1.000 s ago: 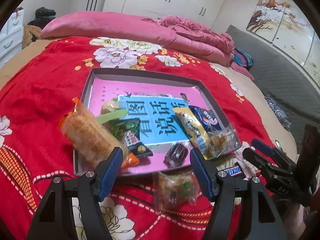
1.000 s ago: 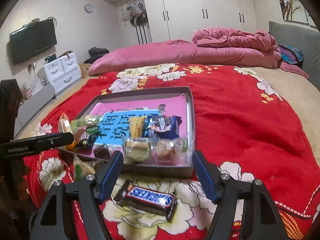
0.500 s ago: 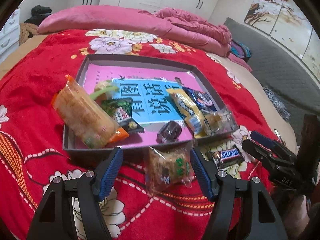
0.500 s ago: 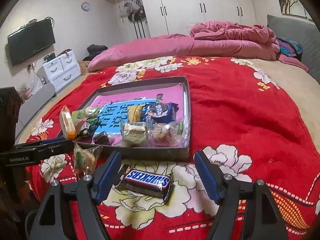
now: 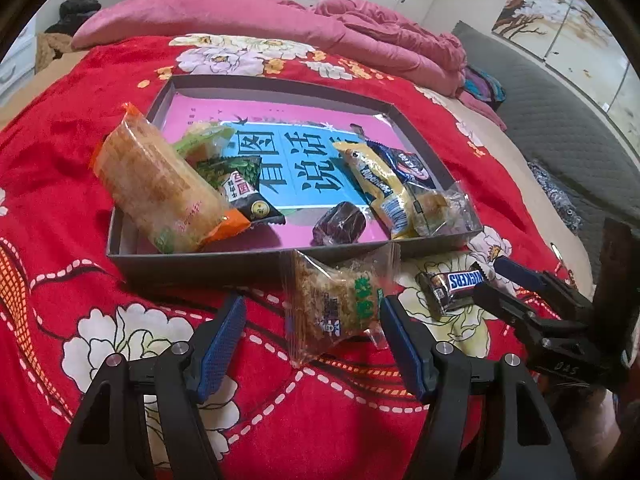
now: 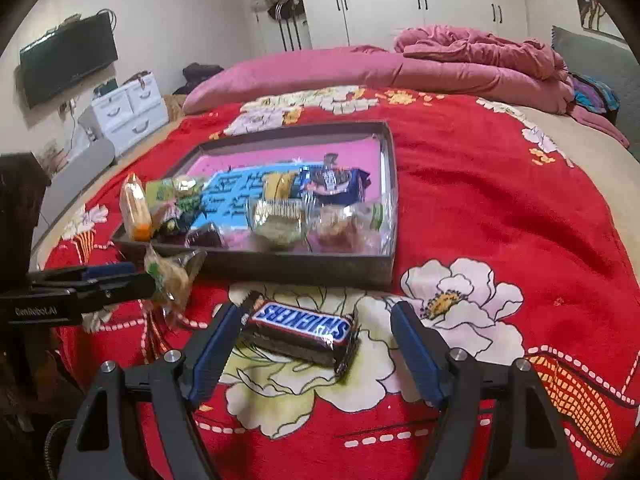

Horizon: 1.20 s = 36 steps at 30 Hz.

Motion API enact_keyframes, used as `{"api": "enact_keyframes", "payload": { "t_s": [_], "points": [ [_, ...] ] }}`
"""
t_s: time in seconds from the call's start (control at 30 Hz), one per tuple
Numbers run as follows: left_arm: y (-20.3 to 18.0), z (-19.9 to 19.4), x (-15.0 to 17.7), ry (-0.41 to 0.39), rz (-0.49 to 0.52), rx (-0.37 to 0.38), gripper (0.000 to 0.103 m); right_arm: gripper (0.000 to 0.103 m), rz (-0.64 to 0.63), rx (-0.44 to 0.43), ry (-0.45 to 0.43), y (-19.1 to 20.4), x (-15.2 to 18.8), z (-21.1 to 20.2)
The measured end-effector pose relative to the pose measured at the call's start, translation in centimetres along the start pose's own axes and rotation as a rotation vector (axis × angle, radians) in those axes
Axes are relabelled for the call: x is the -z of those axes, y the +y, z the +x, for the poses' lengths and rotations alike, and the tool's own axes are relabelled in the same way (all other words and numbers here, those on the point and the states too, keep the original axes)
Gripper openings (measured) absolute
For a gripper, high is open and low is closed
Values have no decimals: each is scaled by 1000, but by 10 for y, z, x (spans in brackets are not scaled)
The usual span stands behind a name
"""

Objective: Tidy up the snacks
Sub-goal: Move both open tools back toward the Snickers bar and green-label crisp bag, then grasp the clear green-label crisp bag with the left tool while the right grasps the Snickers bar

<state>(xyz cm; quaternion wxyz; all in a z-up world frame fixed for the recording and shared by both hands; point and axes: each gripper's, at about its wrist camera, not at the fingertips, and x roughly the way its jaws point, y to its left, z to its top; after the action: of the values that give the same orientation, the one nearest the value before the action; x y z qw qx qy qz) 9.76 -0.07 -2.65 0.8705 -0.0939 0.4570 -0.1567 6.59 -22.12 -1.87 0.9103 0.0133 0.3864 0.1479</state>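
On a red floral blanket (image 6: 500, 208) near a grey snack tray (image 5: 248, 262), the spread-open left gripper (image 5: 312, 342) frames a clear-wrapped pastry (image 5: 336, 304), the spread-open right gripper (image 6: 316, 346) a Snickers bar (image 6: 300, 330).

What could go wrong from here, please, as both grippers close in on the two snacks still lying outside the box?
1. The clear-wrapped pastry leans on the box wall; the open left gripper might crush it or catch only loose film.
2. The Snickers bar lies aslant between the open right gripper's fingers, so closing could twist it away.
3. The grippers work close together and might collide.
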Motion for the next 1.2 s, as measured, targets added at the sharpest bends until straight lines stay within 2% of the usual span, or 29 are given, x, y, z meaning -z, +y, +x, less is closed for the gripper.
{"api": "enact_keyframes", "payload": {
  "t_s": [0.3, 0.43, 0.73, 0.9, 0.97, 1.07, 1.2],
  "points": [
    [1, 6, 0, 15, -11, 9, 71, 80, -59, 24, 55, -2, 8, 19],
    [-2, 9, -1, 18, -10, 16, 71, 84, -78, 19, 59, 3, 7, 25],
    [-7, 14, -3, 30, -2, 24, 71, 85, -150, 31, 70, 21, 8, 36],
    [-8, 16, -3, 34, 1, 23, 71, 80, -187, -5, 63, 33, 9, 33],
    [-9, 16, -3, 35, 1, 25, 71, 73, -198, -25, 60, 37, 10, 31],
    [-9, 16, -3, 37, -2, 26, 71, 68, -191, -75, 61, 39, 11, 27],
    [-10, 19, -2, 42, -1, 24, 71, 65, -214, -105, 55, 46, 12, 24]
  ]
}}
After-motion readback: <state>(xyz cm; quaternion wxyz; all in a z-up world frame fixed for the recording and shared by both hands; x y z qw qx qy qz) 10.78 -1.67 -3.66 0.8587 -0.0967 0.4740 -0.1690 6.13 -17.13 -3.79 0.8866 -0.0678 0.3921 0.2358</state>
